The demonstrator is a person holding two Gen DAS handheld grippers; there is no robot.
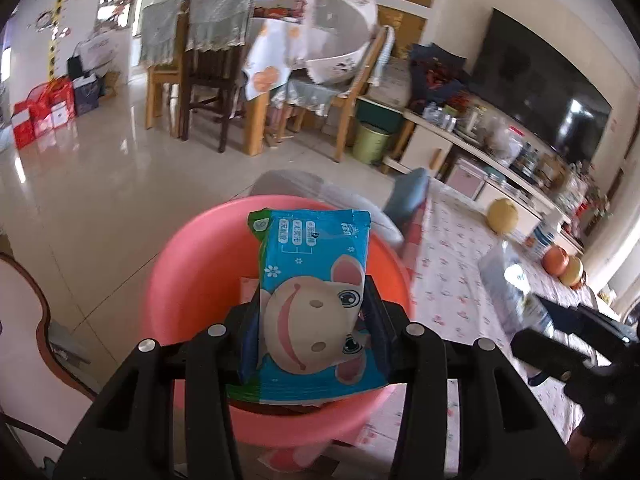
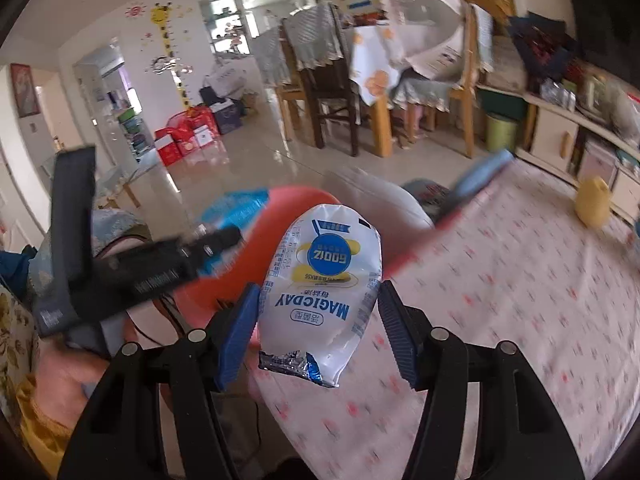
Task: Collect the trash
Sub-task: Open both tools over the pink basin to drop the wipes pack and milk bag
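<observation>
A blue cartoon-printed wipes packet (image 1: 316,304) was clamped in the left hand-held gripper (image 1: 312,328) directly above the round pink plastic basin (image 1: 192,280); a crumpled white foil pouch (image 2: 324,292), pinched in the right hand-held gripper (image 2: 320,320), was just short of the basin. Each would best be released only once centred over the basin.

Left wrist view: sits just behind left tool (image 1: 316,328), faces forward and down, very near round pink plastic basin (image 1: 192,280); cloth-covered surface with small red print (image 1: 460,280) to right, right tool (image 1: 576,332) at right edge.

Right wrist view: sits just behind right tool (image 2: 316,320), same downward tilt, surface (image 2: 520,280) near and right, basin (image 2: 224,280) and left tool (image 2: 208,244) at left.

Shared: basin, surface, far wooden dining chairs (image 1: 208,68) (image 2: 320,80), glossy tiled floor (image 1: 100,200) (image 2: 248,168), green bin (image 1: 370,142) (image 2: 500,132).
</observation>
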